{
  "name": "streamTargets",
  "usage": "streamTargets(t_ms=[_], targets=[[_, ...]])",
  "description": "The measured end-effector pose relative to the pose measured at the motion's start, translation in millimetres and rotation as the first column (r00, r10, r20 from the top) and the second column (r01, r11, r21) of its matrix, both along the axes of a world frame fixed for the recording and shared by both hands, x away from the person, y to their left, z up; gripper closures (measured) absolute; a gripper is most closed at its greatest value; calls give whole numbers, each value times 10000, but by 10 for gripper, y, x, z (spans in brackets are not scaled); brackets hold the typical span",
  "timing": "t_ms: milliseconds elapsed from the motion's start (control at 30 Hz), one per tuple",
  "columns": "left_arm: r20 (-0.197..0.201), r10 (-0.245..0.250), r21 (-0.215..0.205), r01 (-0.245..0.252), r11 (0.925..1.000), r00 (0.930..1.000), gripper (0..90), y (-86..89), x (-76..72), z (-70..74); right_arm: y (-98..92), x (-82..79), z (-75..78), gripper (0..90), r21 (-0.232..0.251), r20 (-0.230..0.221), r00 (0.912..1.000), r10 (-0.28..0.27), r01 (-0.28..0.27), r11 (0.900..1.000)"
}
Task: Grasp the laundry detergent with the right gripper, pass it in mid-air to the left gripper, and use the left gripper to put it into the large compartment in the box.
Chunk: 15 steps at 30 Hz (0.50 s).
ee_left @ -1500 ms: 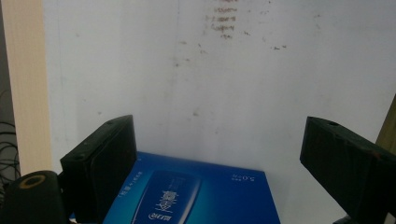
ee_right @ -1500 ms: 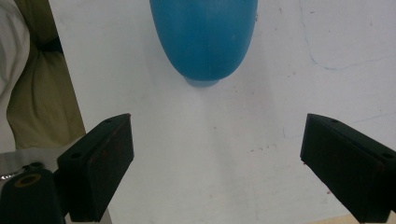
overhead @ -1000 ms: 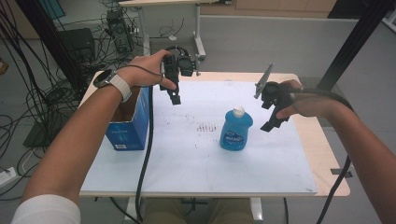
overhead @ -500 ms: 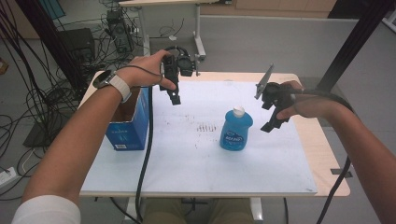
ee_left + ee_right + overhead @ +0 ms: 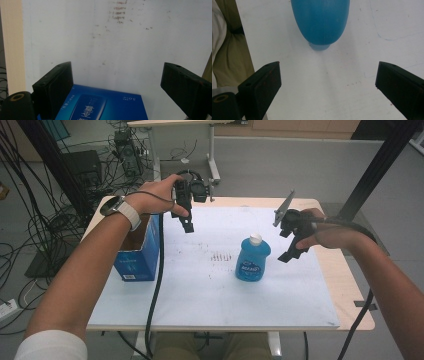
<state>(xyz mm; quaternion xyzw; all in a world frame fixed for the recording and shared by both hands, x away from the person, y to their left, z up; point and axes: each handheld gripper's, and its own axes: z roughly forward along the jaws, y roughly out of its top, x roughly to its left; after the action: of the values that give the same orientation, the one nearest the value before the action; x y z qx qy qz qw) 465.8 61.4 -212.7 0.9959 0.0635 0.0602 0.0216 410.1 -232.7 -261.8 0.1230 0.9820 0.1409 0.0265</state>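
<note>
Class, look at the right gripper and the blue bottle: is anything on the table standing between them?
Nothing visible does. The right gripper hangs open above the white mat, beside the upright blue bottle, with bare mat between its jaws and the bottle in the right gripper view.

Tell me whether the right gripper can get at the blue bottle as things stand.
Probably yes: the right gripper hangs beside the blue bottle with its jaws wide open and empty, and only bare white mat lies between them.

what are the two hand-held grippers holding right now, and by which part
Nothing. The left hand-held gripper hangs open above the blue box, and the right hand-held gripper stands open beside the blue bottle, its jaws having just been opening with nothing between them.
</note>
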Motion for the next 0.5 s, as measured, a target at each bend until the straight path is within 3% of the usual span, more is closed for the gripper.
streamTargets(t_ms=[500], targets=[[-35, 54, -41, -54, 10000, 10000, 112, 31, -4, -39, 32, 0, -88, 60, 356, 78, 10000, 48, -51, 9994]])
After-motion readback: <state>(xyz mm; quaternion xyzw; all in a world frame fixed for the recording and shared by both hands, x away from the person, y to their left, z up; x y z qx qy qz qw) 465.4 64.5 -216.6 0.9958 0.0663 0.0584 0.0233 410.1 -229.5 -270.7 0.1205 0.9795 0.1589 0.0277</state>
